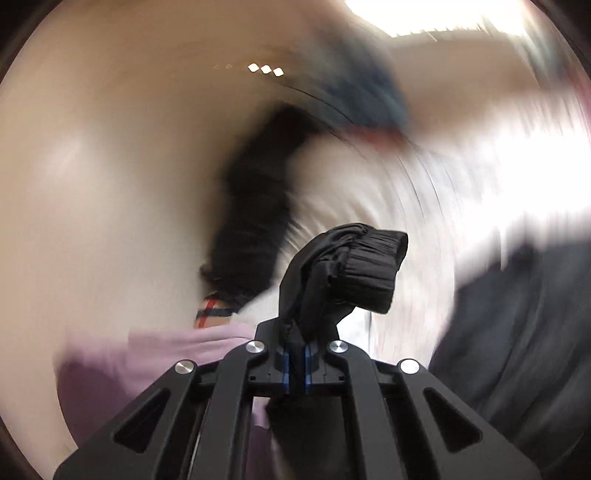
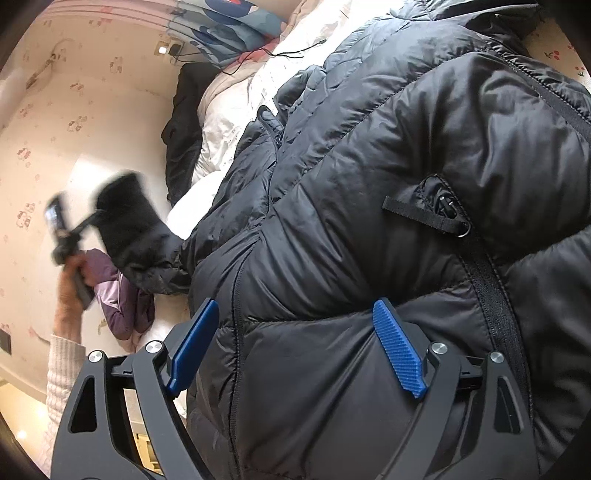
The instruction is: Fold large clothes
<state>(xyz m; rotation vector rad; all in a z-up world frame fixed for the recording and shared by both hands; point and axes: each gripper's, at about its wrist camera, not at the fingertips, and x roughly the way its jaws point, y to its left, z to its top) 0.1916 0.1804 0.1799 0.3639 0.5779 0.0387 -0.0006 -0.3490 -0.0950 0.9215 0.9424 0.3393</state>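
Observation:
A large black puffer jacket (image 2: 388, 177) lies spread over a white bed and fills the right wrist view. My right gripper (image 2: 295, 347) is open, its blue fingers (image 2: 400, 354) spread over the jacket's lower body. My left gripper (image 1: 296, 369) is shut on the jacket's black sleeve cuff (image 1: 365, 269), which sticks up past the fingers. In the right wrist view the left gripper (image 2: 70, 240) holds that sleeve (image 2: 129, 225) lifted at the left, off the bed's side. The left wrist view is heavily motion-blurred.
White bedding (image 2: 236, 122) lies under the jacket, with a patterned pillow (image 2: 229, 26) and a thin cable (image 2: 295, 51) at the head. Another dark garment (image 2: 184, 122) hangs by the bed's edge. A purple garment (image 2: 122, 295) lies low left. A patterned wall (image 2: 55, 110) is close.

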